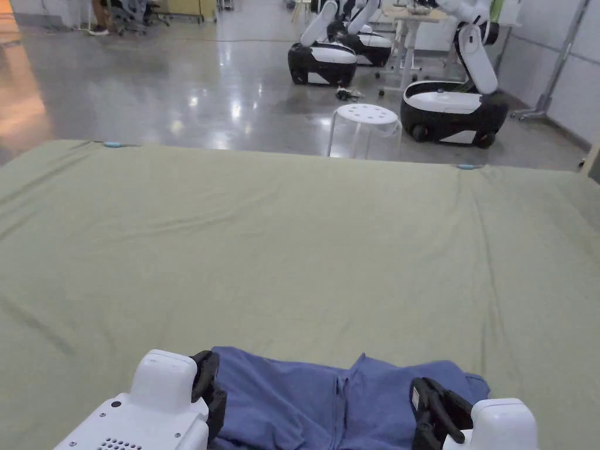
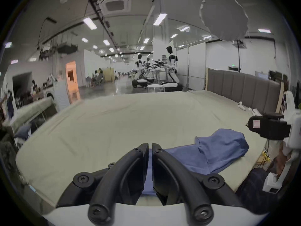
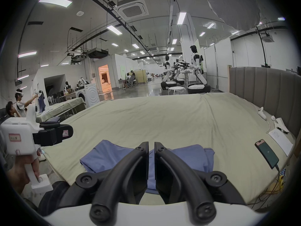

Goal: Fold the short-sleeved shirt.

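Blue shirt (image 1: 328, 398) bunched at the near edge of the bed (image 1: 293, 246), lying between the two tongs and partly under them. Left tongs (image 2: 150, 148) drawn nearly together, a thin strip of blue showing in the narrow slit between the jaws; looks like a pinch on the shirt's edge, though from the left gripper view alone cannot tell for sure whether cloth is truly clamped or merely lies behind. Right tongs (image 3: 151, 146) likewise almost shut, blue fabric visible through the gap and spreading to both sides; same doubt. Seen from the head view, left tongs (image 1: 205, 381) touching the shirt's left side, right tongs (image 1: 433, 404) over its right side, both raised little if at all. Shirt crumpled, one flap doubled over beyond the right tongs, so not yet spread flat and folding probably barely begun. Risks from here: a shallow pinch slipping off once lifted, dropping one side and twisting the cloth; grabbing two layers at once and so locking in the doubled flap; catching the bedsheet together with the shirt, since the sheet lies directly beneath; dragging the shirt off the near edge, being so close to it. Phone (image 3: 267, 153) well off to the right of the right tongs, clear of any sweep unless the spread goes wide.
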The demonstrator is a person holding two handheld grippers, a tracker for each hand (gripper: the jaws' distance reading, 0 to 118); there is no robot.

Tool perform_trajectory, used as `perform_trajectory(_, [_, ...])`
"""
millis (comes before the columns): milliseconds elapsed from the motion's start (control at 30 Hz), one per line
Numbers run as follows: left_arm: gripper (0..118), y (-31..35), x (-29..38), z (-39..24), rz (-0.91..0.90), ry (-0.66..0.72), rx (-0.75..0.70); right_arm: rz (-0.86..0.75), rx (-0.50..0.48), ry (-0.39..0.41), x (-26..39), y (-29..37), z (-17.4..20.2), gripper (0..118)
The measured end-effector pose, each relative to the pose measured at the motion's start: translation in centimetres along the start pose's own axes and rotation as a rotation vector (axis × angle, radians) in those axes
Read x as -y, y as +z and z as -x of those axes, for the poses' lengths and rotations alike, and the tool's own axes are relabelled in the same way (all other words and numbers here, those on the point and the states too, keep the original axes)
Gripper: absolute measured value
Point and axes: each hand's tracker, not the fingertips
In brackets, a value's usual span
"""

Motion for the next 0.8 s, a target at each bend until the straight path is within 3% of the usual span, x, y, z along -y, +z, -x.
perform_trajectory(33, [17, -0.2, 0.0, 0.8, 0.025, 0.044, 0.018, 0.001, -0.003, 0.006, 0.1, 0.1, 0.3, 9])
perform_trajectory(100, [30, -0.4, 0.0, 3.0, 0.045, 0.11, 0.112, 0.002, -0.009, 0.021, 0.2, 0.3, 0.8, 9])
perform_trajectory(133, [57, -0.6, -0.1, 4.2, 0.062, 0.151, 0.153, 0.005, -0.009, 0.024, 0.2, 0.3, 0.9, 9])
perform_trajectory(167, [69, -1.1, -0.2, 5.6, 0.102, 0.211, 0.174, 0.008, -0.011, 0.025, 0.2, 0.4, 1.0, 9])
perform_trajectory(267, [70, -2.6, -0.1, 10.7, 0.208, 0.408, 0.32, 0.014, -0.007, 0.029, 0.4, 0.3, 1.2, 9])
perform_trajectory(367, [70, -5.4, 2.3, 16.8, 0.249, 0.754, 0.508, 0.025, -0.003, 0.019, 0.5, 0.1, 1.3, 9])
perform_trajectory(467, [71, -9.0, 5.6, 19.8, 0.4, 1.04, 0.69, 0.037, -0.006, 0.022, 0.6, -0.2, 1.7, 9])
perform_trajectory(567, [72, -11.5, 8.7, 19.3, 0.423, 1.106, 0.712, 0.047, -0.009, 0.045, 0.6, -0.4, 1.9, 9])
perform_trajectory(633, [71, -13.5, 10.5, 17.6, 0.492, 1.224, 0.812, 0.053, -0.006, 0.056, 0.5, -0.6, 1.9, 9])
perform_trajectory(667, [71, -14.0, 10.8, 16.8, 0.423, 1.24, 0.885, 0.056, -0.004, 0.058, 0.4, -0.8, 1.8, 9])
perform_trajectory(800, [70, -16.6, 9.8, 13.7, 0.415, 1.185, 0.877, 0.068, 0.008, 0.052, 0.3, -1.3, 1.5, 9])
